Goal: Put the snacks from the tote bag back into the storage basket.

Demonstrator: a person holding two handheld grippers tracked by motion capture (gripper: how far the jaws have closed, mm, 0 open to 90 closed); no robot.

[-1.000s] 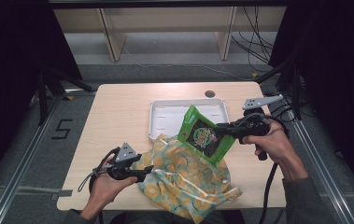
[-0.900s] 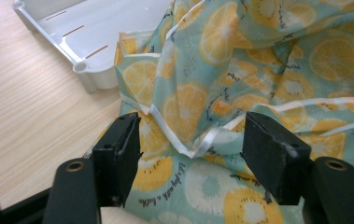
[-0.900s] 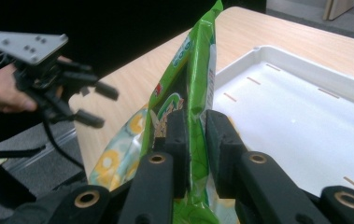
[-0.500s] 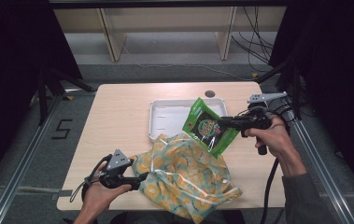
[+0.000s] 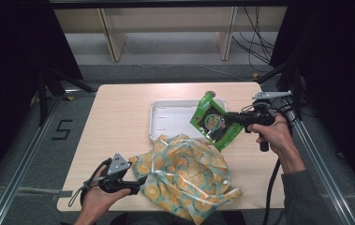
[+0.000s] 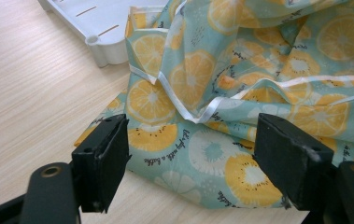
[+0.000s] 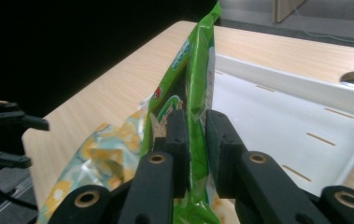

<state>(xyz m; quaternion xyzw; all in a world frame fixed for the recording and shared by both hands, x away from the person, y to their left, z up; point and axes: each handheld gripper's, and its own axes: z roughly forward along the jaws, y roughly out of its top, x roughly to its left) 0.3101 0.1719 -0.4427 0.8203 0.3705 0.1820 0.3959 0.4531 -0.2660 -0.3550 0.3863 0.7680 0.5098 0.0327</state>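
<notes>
One green snack packet, glossy, hanging clamped in the right gripper; one orange-print bag; left gripper standing wide, having just been opening.

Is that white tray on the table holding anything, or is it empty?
Empty. The white tray's floor looks bare; the green packet hangs above its right side, clamped in the right gripper.

The green snack pouch hides part of the white tray; its print is unreadable.
</notes>
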